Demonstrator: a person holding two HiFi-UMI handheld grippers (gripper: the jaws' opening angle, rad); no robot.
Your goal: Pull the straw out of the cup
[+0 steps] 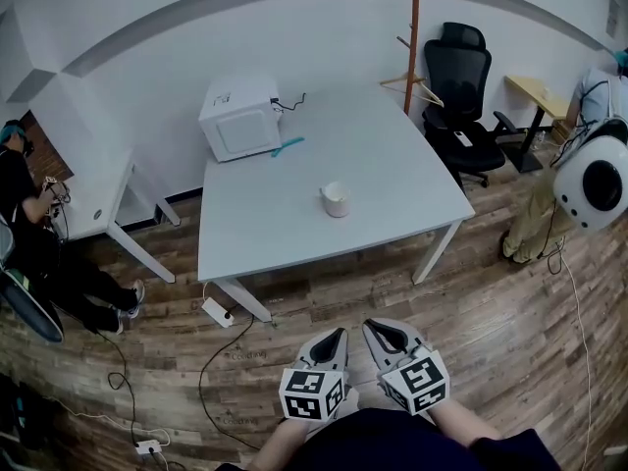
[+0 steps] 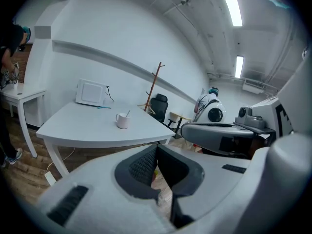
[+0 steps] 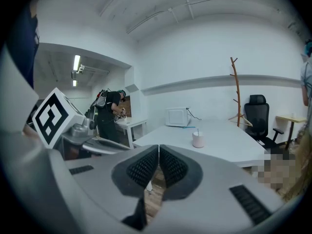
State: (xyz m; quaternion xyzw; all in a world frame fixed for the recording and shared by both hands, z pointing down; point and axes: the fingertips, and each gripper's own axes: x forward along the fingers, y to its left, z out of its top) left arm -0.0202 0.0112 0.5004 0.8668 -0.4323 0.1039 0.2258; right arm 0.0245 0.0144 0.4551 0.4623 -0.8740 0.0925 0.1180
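Left gripper (image 2: 156, 149), right gripper (image 3: 159, 148): fingers together, empty

Bright, even indoor light from ceiling strip lamps (image 2: 233, 5), which glare white; the pale tabletop (image 1: 294, 214) casts only a faint, soft shadow. All views bow strongly at the edges, both gripper views darken to black corners, and the close jaws look slightly soft

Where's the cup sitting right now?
In the head view the cup stands near the middle of the white table, to the right of the microwave and closer to the camera than it.
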